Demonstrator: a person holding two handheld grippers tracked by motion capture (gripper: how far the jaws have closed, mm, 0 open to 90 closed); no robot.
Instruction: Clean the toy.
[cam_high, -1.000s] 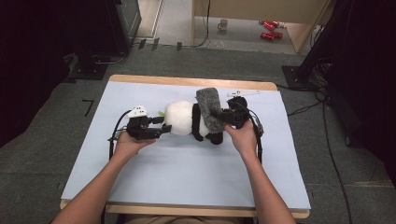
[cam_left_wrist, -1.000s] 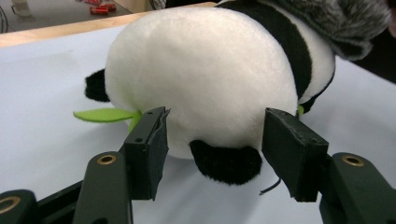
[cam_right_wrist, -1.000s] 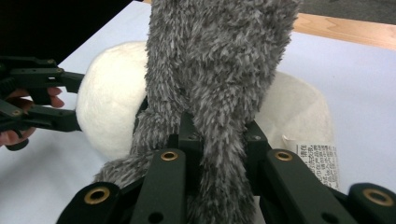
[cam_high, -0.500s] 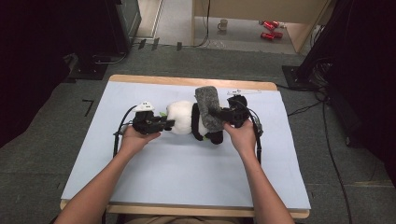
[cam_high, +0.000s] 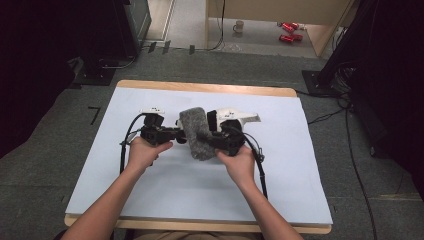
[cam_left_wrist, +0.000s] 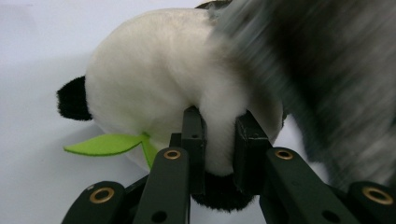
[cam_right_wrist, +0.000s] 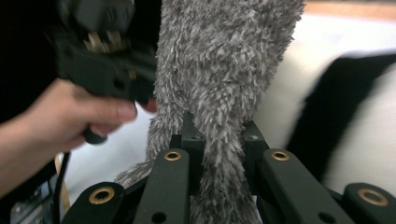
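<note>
Room: grey carpet runs around a wooden desk (cam_high: 200, 88) topped with a pale blue sheet; a mug and red cans sit on the floor beyond its far edge.

Task thing: a white-and-black plush panda (cam_left_wrist: 159, 88) with a green felt leaf lies near the middle of the desk, a little toward the far edge, mostly hidden from the high view under your tools.

Cloth: a shaggy grey fur cloth (cam_high: 196, 132) drapes over the panda, between your two hands.

Left gripper: your left gripper (cam_high: 176, 135) has just been closing, and in the left gripper view its jaws pinch a fold of the panda's white plush between them. I judge you hold it this way to anchor the toy while the cloth goes over it.

Right gripper: your right gripper (cam_high: 212, 141) is clamped tight on a bunched strip of the grey cloth (cam_right_wrist: 224, 140), which rises between the pads (cam_right_wrist: 252, 149) in the right gripper view. That grip lets you drag the cloth across the toy.

Hands: both come in from the near edge and meet close together above the toy.

Watch: the cloth looks limp and slippery, so a thin bunch could slide out if you pull hard.
</note>
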